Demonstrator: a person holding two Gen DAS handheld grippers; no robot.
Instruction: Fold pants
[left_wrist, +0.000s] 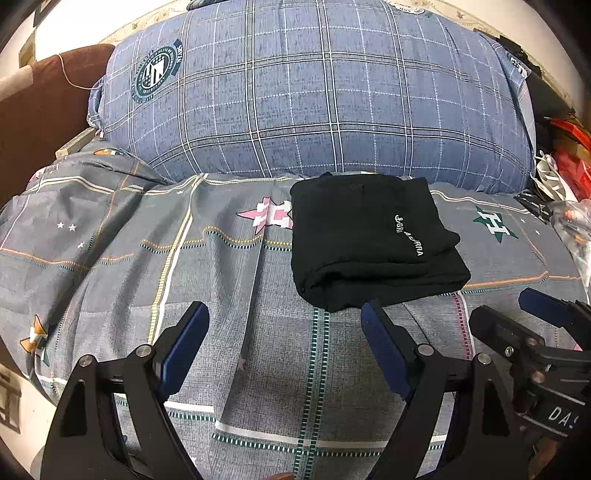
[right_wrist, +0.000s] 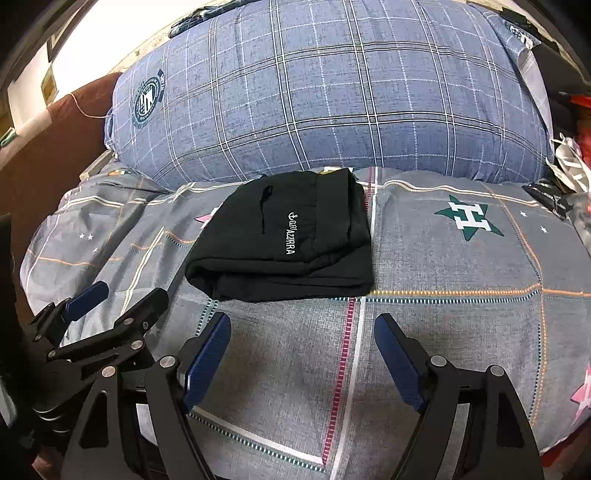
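Black pants (left_wrist: 369, 243) lie folded into a compact bundle on the grey patterned bedsheet (left_wrist: 184, 266), white lettering on top. My left gripper (left_wrist: 284, 314) hovers open just in front of the bundle, nothing between its blue pads. In the right wrist view the same pants (right_wrist: 288, 247) rest ahead and slightly left of my right gripper (right_wrist: 303, 325), which also stands open and empty. The right gripper (left_wrist: 517, 306) shows at the right edge of the left wrist view, and the left gripper (right_wrist: 122, 291) at the lower left of the right wrist view. Neither gripper touches the pants.
A big blue plaid pillow (left_wrist: 314, 92) fills the back of the bed right behind the pants. A brown cushion (left_wrist: 40, 110) sits at the far left. Red and white clutter (left_wrist: 561, 173) lies at the bed's right edge.
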